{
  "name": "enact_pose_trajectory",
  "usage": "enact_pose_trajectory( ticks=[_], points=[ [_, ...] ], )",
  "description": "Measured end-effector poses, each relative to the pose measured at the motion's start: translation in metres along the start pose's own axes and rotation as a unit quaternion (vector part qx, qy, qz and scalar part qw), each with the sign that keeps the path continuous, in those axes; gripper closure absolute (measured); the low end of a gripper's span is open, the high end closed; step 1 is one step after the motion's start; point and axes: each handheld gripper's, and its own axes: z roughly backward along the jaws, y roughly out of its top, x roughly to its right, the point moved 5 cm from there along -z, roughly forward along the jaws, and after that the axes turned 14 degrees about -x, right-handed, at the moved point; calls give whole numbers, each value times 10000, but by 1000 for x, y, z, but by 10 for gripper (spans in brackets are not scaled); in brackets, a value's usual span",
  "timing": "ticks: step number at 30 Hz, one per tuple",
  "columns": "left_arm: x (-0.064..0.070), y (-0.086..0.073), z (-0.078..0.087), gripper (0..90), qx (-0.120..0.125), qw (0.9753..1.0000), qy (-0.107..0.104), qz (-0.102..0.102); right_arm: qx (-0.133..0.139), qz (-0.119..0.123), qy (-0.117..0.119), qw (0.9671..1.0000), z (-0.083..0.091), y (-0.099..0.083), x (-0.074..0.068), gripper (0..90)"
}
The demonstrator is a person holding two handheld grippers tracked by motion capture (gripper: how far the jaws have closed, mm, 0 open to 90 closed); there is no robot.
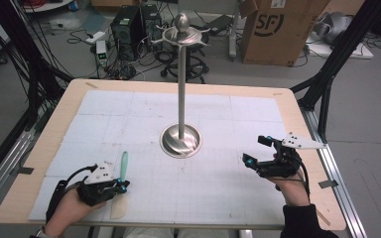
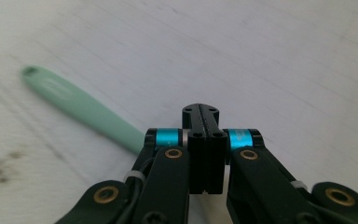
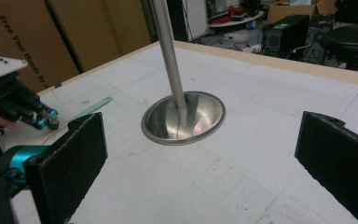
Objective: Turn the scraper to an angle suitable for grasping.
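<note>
The left tool [image 1: 121, 187], jaws closed, grips the green spatula [image 1: 123, 166], whose handle points away from the person. The high view shows its beige blade near the surface edge. The right tool [image 1: 255, 151] gapes empty.

Left black two-jaw gripper [image 1: 120, 187], jaws pressed together, low at table's near edge, right black two-jaw gripper [image 1: 257, 151], jaws spread wide, raised

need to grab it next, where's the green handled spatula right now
In the high view the spatula lies on the white mat at the near left, beside the left gripper, left of the steel stand's base.
</note>
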Motion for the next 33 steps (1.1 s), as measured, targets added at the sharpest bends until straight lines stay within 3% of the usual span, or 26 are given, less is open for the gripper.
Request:
enact_pose_trajectory(
  ticks=[3,5,8,11,13,18,26,29,33],
  points=[
    [-24,-4,1,900,156,9980,416,456,-17,-4,-10,10000,-1,0,1,11],
    [-34,-5,-3,900,244,9956,534,724,-45,-21,-19,10000,-2,-1,2,11],
    [-42,0,-11,900,237,9933,738,852,-58,-23,-16,10000,-2,-1,3,11],
    [-47,4,-21,900,51,9913,928,931,-49,-36,-25,10000,-1,-1,3,11],
    [-50,5,-24,900,71,9908,904,1005,-49,-28,-19,10000,-1,-2,3,11],
    [-45,11,-28,900,27,9908,1022,888,-46,-39,-37,10000,0,-2,4,12],
    [-18,30,-42,900,4,9966,612,553,-60,-41,-38,10000,-1,-2,5,11],
    [-6,36,-47,900,-8,9976,599,333,-64,-53,-33,10000,-2,-2,5,12],
    [9,42,-51,900,-23,9992,380,95,-77,-48,-29,10000,-2,-2,5,11]
  ],
)
